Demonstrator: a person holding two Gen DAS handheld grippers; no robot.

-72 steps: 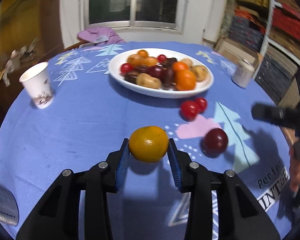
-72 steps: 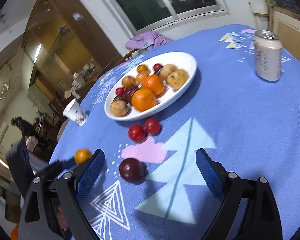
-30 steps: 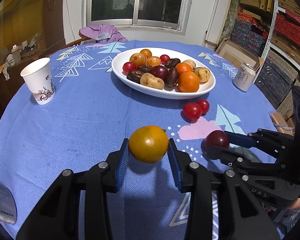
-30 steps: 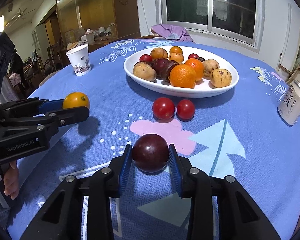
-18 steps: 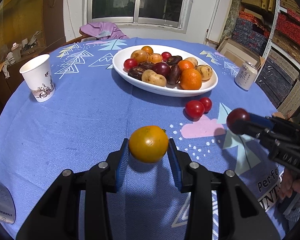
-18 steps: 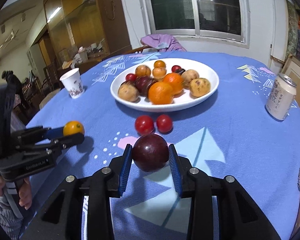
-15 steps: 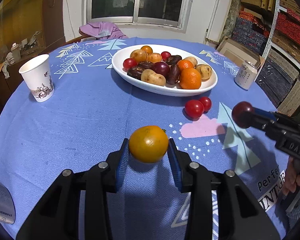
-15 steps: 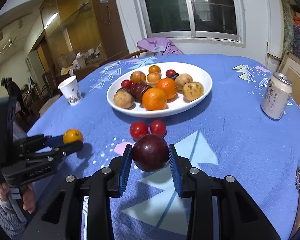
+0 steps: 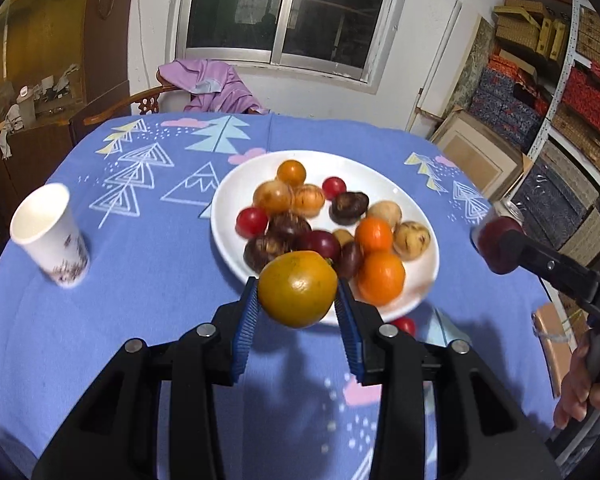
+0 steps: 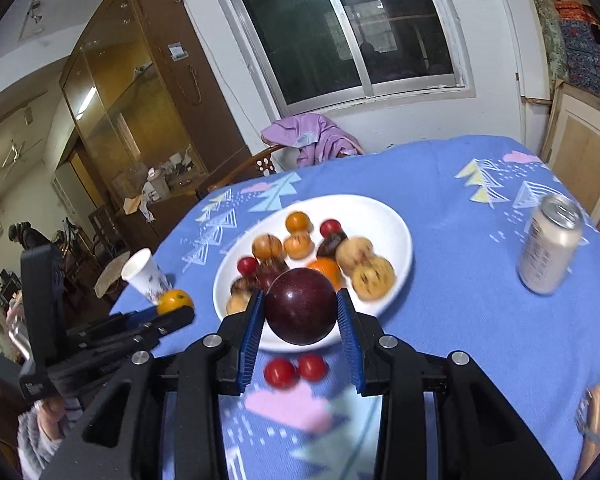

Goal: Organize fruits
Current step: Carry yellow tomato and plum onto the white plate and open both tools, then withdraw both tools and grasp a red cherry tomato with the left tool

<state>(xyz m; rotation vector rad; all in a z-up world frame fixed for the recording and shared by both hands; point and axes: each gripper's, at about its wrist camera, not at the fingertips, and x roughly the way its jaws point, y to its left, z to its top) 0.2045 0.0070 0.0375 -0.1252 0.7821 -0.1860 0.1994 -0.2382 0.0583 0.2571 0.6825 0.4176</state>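
Observation:
My left gripper (image 9: 297, 322) is shut on a yellow-orange citrus fruit (image 9: 297, 289) and holds it in the air just short of the white plate (image 9: 236, 184) of mixed fruit. My right gripper (image 10: 301, 334) is shut on a dark red plum (image 10: 301, 306), raised above the plate's near rim (image 10: 396, 220). Two red tomatoes (image 10: 294, 368) lie on the blue cloth below the plum; one tomato (image 9: 404, 325) shows in the left wrist view. The plum in the right gripper also shows in the left wrist view (image 9: 496, 240), and the citrus fruit in the right wrist view (image 10: 175, 301).
A paper cup (image 9: 50, 236) stands at the table's left, also in the right wrist view (image 10: 146, 276). A drink can (image 10: 548, 256) stands at the right. A chair with purple cloth (image 9: 216, 84) is behind the table. Boxes and shelves (image 9: 560, 92) line the right wall.
Both grippers have lifted their fruit higher and moved forward toward the plate. The plum left the cloth about a second ago.

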